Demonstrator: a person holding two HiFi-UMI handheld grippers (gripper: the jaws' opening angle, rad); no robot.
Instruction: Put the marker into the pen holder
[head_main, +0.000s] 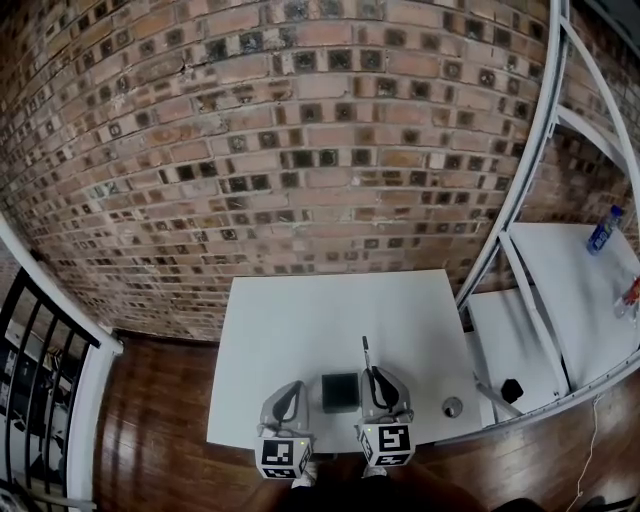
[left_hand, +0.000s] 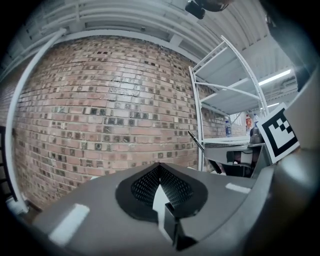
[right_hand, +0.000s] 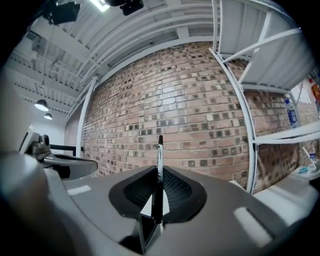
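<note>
The black marker (right_hand: 158, 157) stands upright between the jaws of my right gripper (right_hand: 157, 175), which is shut on it. In the head view the marker (head_main: 366, 356) sticks out ahead of the right gripper (head_main: 377, 386), over the white table (head_main: 300, 320). The pen holder (head_main: 340, 392), a dark square cup, sits on the table between the two grippers, near the front edge. My left gripper (head_main: 289, 396) rests to its left. Its jaws meet with nothing between them (left_hand: 160, 172). The marker's tip (left_hand: 196, 141) also shows in the left gripper view.
A small round metal object (head_main: 452, 406) lies at the table's right front corner. White shelving (head_main: 520, 200) stands to the right with a black item (head_main: 512, 390) and a blue bottle (head_main: 603, 230) on it. A brick wall (head_main: 300, 150) is behind, and a black railing (head_main: 30, 380) at left.
</note>
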